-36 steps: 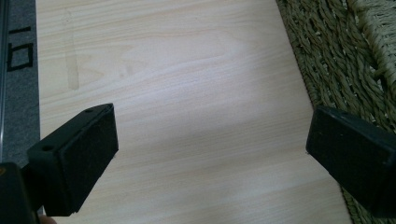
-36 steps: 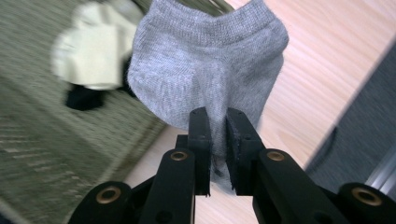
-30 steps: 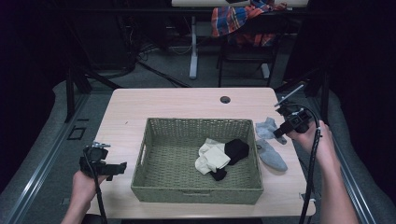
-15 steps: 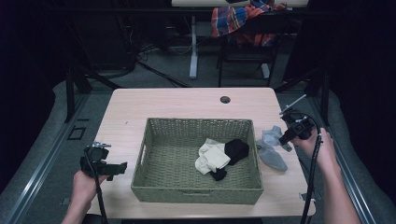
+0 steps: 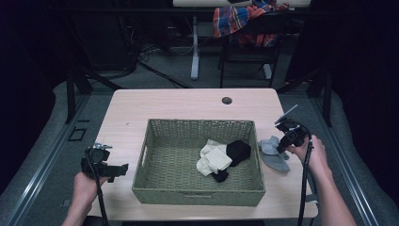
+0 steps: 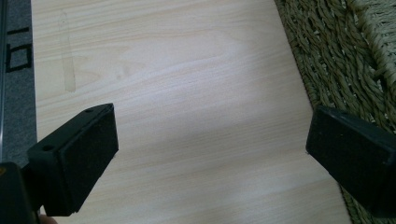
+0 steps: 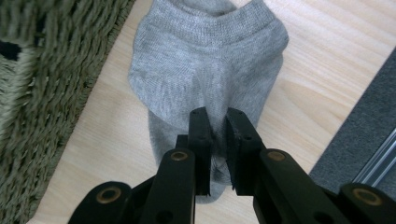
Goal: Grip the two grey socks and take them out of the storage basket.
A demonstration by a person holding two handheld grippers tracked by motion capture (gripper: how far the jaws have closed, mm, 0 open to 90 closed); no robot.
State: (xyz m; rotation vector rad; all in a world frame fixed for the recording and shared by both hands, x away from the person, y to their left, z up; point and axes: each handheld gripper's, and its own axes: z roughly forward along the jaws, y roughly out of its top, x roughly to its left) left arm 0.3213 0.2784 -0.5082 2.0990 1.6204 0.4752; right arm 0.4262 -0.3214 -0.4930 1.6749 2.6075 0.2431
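High view: a woven basket (image 5: pixel 155 188) sits mid-table (image 5: pixel 179 106), holding white socks (image 5: pixel 214 157) and a black sock (image 5: pixel 238 150). A grey sock (image 5: pixel 273 151) lies on the tabletop just beside the basket's right wall. The right gripper (image 5: pixel 282 145) is at that sock. The left gripper (image 5: pixel 123 168) is held near the table's front left corner, apart from the basket.

Left gripper view: the two jaws stand wide apart over bare wood with nothing between them; the basket wall runs along the right edge.

Right gripper view: the jaws are nearly closed, pinching a fold of the grey sock (image 7: pixel 210 70), which lies flat beside the basket (image 7: pixel 42 93).
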